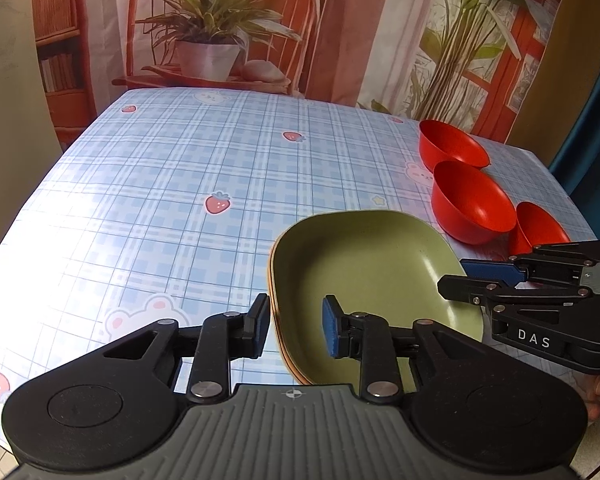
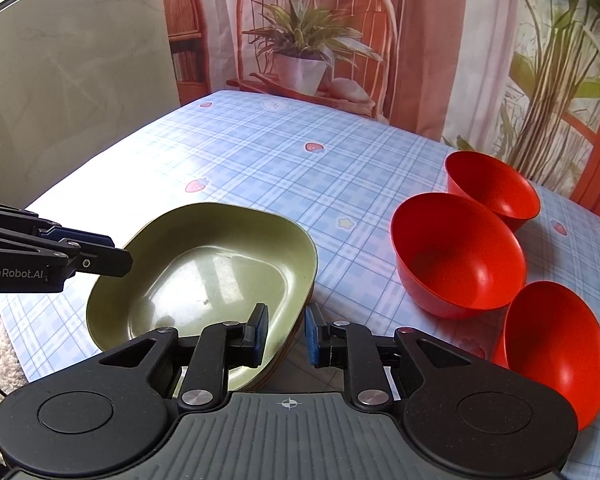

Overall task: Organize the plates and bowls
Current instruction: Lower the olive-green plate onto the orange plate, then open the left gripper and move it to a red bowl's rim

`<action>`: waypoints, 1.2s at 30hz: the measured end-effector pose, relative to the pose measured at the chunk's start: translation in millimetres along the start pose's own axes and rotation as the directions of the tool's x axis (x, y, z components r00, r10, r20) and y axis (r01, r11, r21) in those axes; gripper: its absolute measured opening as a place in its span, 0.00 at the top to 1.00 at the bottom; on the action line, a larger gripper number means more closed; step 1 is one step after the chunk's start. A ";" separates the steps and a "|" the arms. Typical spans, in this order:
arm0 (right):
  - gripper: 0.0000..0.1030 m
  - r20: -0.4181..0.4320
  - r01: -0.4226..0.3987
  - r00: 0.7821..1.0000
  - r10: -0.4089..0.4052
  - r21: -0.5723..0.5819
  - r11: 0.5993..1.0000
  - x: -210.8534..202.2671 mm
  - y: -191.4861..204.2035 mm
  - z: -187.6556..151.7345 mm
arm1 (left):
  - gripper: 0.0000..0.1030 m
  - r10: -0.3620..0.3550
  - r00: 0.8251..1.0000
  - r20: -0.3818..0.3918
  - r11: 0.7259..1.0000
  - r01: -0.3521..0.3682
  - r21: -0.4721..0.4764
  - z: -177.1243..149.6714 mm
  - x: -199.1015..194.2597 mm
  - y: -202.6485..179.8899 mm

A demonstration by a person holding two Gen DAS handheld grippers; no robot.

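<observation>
Both tongs, left tongs (image 1: pixel 295 326) and right tongs (image 2: pixel 286 334), are released, each straddling a rim of the green plates (image 1: pixel 364 272) near the desk's (image 1: pixel 160 184) front edge. Hard, slippery: pinch the rims. 3 red bowls (image 2: pixel 456 256) sit near the right edge.

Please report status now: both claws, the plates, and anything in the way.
Left claw open, straddling near-left rim of green plate stack. Right claw open, straddling right rim. Three red bowls unstacked, right of plates. Nothing blocking.
</observation>
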State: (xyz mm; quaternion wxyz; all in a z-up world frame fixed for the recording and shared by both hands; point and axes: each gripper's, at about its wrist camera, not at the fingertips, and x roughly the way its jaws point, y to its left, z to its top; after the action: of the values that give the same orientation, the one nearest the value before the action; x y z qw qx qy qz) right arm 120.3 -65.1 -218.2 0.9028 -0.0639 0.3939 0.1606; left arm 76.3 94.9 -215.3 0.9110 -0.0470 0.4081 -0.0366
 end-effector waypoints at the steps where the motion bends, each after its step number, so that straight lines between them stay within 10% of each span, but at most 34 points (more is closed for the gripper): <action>1: 0.82 0.007 0.003 1.000 -0.003 -0.003 1.000 -1.8 0.2 0.3 | 0.66 0.001 1.000 0.006 1.000 -0.001 0.000 0.9 -1.0 -0.8; 36: 0.77 0.101 0.097 0.988 -0.113 0.153 0.983 -29.6 -131.9 24.3 | 0.65 -0.095 0.993 0.065 0.988 0.086 0.130 74.8 26.6 -80.3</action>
State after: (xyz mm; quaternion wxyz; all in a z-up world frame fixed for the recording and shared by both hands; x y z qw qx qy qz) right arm 163.0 -190.3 -181.5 0.9324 -0.0087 0.3509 0.0864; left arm 147.6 16.5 -176.2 0.9234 -0.0088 0.3699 -0.1020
